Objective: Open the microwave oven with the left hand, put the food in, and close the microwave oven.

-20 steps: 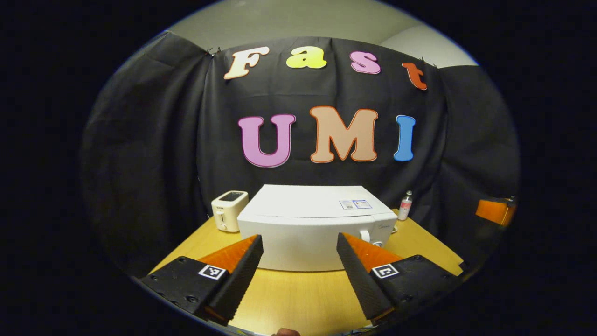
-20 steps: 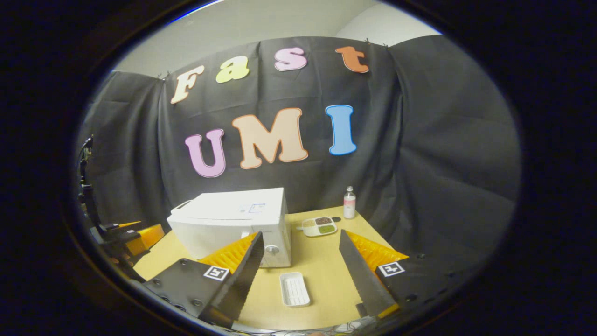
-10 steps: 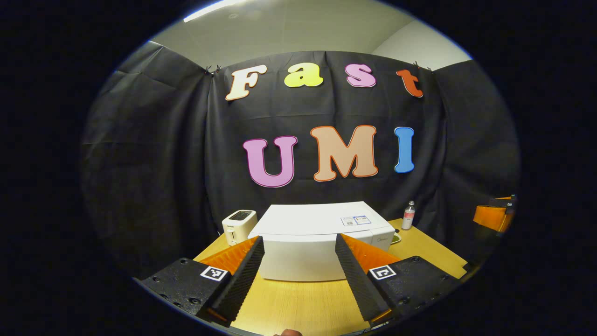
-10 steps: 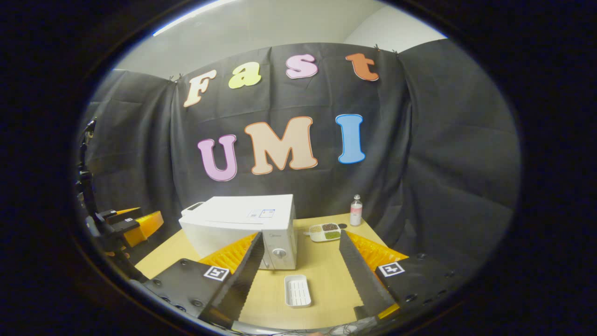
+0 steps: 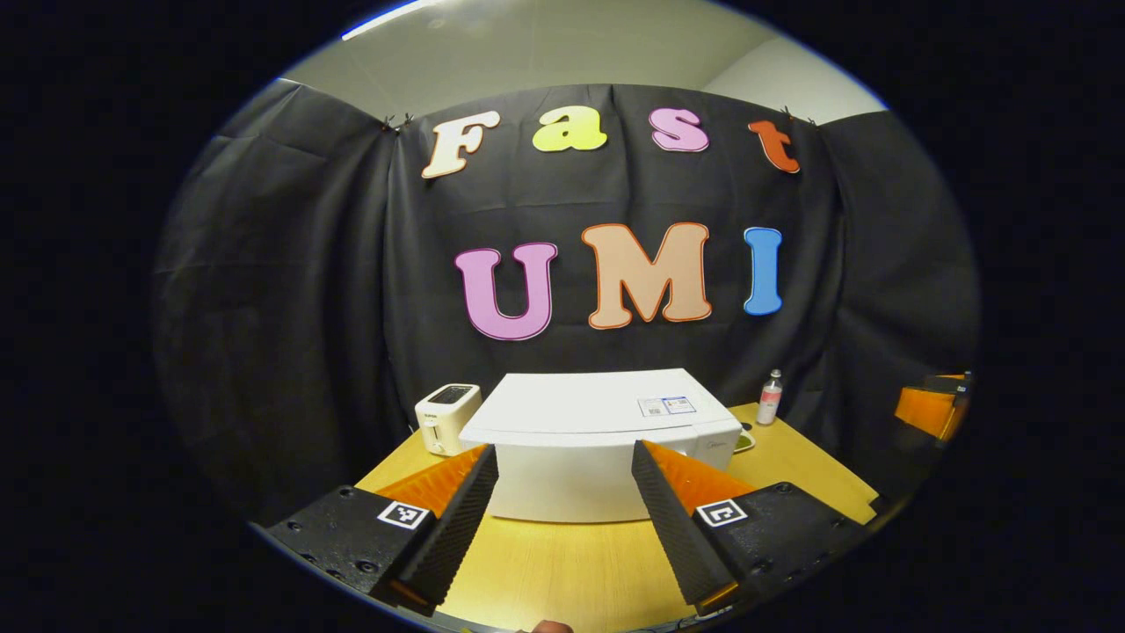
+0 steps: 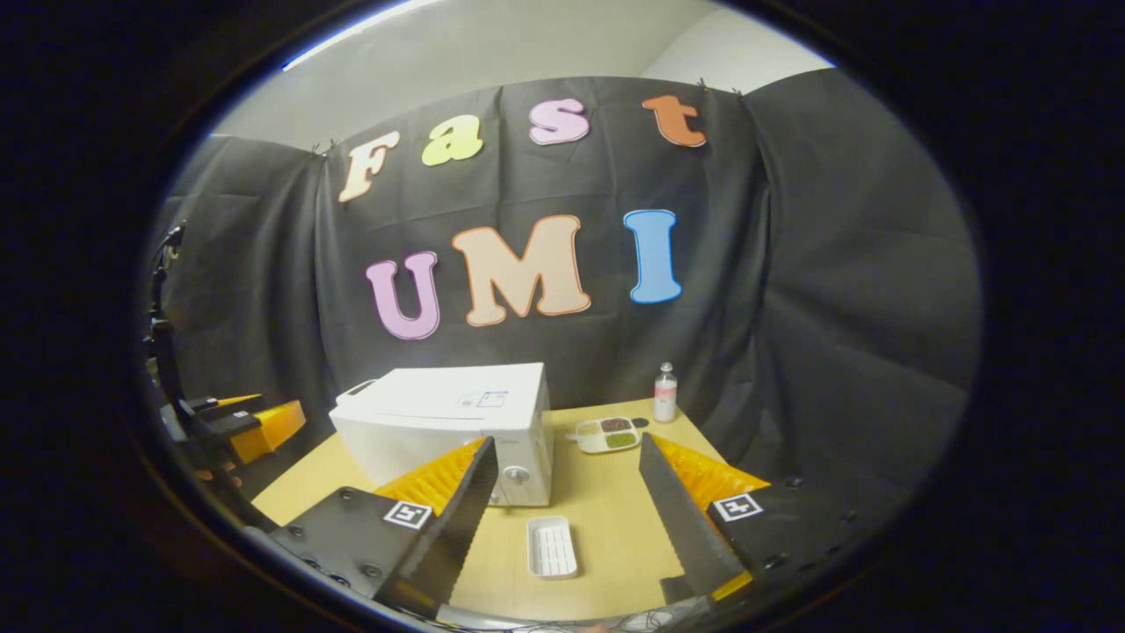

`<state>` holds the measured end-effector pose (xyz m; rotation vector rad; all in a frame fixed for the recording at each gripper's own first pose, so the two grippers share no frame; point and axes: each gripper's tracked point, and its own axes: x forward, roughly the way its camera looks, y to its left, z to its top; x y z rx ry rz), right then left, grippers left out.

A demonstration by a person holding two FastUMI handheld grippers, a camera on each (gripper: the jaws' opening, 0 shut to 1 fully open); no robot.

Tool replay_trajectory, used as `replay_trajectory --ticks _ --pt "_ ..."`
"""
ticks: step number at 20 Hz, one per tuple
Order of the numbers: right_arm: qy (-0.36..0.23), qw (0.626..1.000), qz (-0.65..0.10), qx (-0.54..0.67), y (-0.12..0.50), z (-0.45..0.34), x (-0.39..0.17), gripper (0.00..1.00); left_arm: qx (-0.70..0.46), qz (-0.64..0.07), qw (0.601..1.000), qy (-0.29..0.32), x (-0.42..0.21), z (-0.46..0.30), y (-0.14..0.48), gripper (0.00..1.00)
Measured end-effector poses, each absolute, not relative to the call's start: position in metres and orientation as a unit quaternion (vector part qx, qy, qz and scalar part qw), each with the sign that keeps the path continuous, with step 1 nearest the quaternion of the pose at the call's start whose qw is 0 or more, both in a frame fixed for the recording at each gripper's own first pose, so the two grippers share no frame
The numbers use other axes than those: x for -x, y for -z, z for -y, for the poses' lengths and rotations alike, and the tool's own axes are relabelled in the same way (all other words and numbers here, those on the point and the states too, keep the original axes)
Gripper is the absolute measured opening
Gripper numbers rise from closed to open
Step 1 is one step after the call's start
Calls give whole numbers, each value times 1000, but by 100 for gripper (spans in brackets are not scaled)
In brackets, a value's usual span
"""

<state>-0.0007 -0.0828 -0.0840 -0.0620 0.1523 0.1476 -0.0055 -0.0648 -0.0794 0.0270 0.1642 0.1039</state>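
Both grippers held above the near table edge, fingers spread wide, nothing between them: left gripper [image 5: 564, 457], right gripper [image 6: 567, 450]. White empty tray [image 6: 551, 546] lies nearest on the wooden table [image 6: 606, 510]. Microwave oven [image 5: 598, 444] mid-table, door closed. Food dish [image 6: 607, 434] right of it. Far: toaster [image 5: 446, 418] left, small bottle [image 6: 665, 393] right.

Ridged wedge jaws, black mounts [image 5: 352, 536] — square tag markers [image 6: 409, 514], screws
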Motion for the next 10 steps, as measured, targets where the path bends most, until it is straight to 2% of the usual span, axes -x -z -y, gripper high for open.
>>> replay_trajectory --ticks 7,8,9,10 --pt "-70 993 -89 21 91 99 -9 91 -2 -93 995 -22 -9 102 88 95" --pt "-69 993 -91 20 93 102 -11 99 0 -98 995 -18 -12 108 90 95" --pt "-68 993 -94 17 95 106 -14 92 3 -105 994 -13 -14 113 94 95" --pt "-67 993 -97 14 96 108 -15 92 7 -112 994 -9 -17 117 98 95"
